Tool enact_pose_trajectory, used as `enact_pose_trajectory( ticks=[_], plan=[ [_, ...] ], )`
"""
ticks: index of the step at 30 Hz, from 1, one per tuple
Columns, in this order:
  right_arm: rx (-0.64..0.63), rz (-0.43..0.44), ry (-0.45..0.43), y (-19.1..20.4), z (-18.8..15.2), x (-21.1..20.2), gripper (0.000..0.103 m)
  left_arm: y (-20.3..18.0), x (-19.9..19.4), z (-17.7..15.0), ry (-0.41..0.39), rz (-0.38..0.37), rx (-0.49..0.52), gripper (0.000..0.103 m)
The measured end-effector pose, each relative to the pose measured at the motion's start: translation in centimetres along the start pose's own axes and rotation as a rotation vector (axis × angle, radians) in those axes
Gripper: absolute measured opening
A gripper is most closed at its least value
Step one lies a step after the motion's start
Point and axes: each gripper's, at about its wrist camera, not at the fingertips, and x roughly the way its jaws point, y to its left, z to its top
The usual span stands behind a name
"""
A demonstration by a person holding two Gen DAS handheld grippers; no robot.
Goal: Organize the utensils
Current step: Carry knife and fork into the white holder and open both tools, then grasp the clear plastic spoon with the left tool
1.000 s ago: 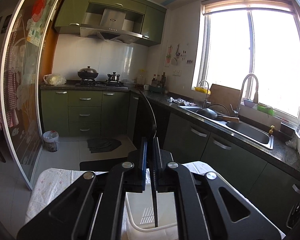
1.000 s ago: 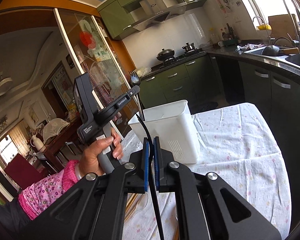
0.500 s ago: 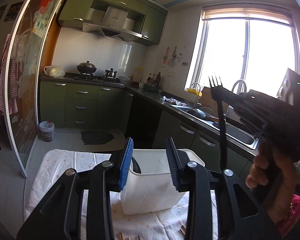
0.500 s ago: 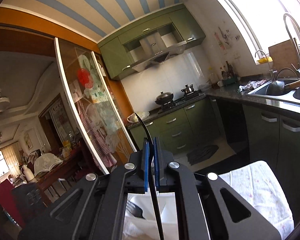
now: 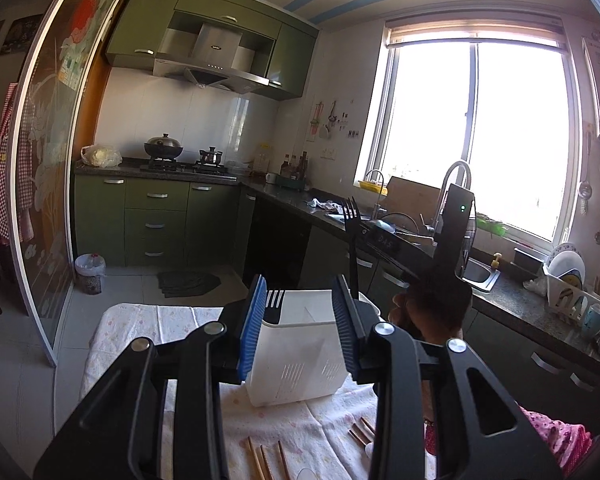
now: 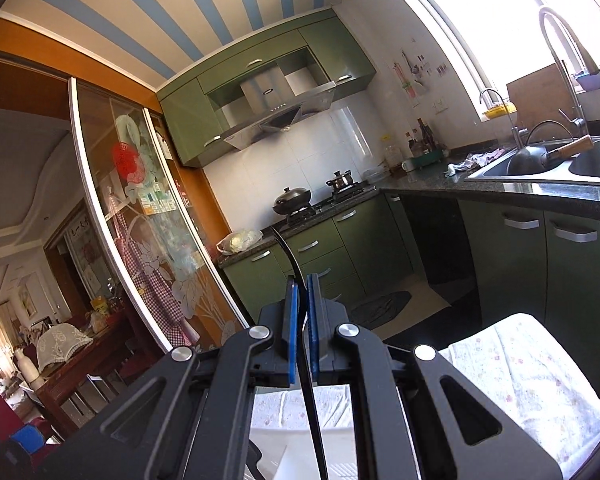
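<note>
- The left gripper (image 5: 300, 320) is sitting at lower centre of the left wrist view with its blue pads part-way apart and nothing between them; the white caddy shows straight through the gap.
- The white utensil caddy (image 5: 300, 364) is standing on the desk (image 5: 140, 320), on a flowered cloth, just behind that gripper.
- One black fork (image 5: 275, 303) is already standing in the caddy's left compartment, tines up, so that piece looks sorted.
- The right gripper (image 6: 301, 332) is clamping a second black fork (image 6: 306, 360) by its thin handle, pads pinched narrow around it.
- In the left wrist view that second fork is showing right of centre, tines up against the kitchen counter, its handle dropping down behind the caddy's right rim.
- The hand (image 5: 428, 316) carrying the right gripper is hanging right of the caddy, with a pink sleeve in the lower right corner.
- At the bottom of the right wrist view, the white rim of the caddy is lying directly under the fork's handle, so I judge the drop is close but not yet made.
- Wooden chopsticks (image 5: 266, 460) are lying loose on the cloth at the bottom of the left wrist view, with another pair nearer the right.
- A pale spoon-like piece is lying beside them; it's too cut off to name for sure.
- My read: one fork in, one on its way, the chopsticks and the rest left to gather.
</note>
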Motion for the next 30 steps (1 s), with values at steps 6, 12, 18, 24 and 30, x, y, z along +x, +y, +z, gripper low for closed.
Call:
enact_pose_trajectory(
  ticks=[6, 12, 18, 24, 30],
  plan=[
    [0.002, 0.004, 0.026, -1.0, -2.8, -2.3, 0.013, -0.1, 0.9, -1.0, 0.048, 0.000, -0.008, 0.033],
    [-0.020, 0.020, 0.074, -1.6, -4.0, -4.3, 0.021, -0.7, 1.4, -1.3, 0.123, 0.007, 0.003, 0.034],
    [-0.052, 0.044, 0.132, -1.7, -5.1, -8.4, 0.032, -0.7, 2.2, -2.9, 0.294, -0.003, -0.026, 0.041],
    [-0.176, 0.028, 0.237, -1.3, -7.1, -13.8, 0.045, -0.5, 3.7, -7.6, 0.507, -0.026, -0.065, 0.041],
    [-0.158, 0.062, 0.413, -3.4, -9.5, -16.3, 0.045, -0.1, 6.9, -12.1, 0.720, -0.113, -0.123, 0.040]
  ],
)
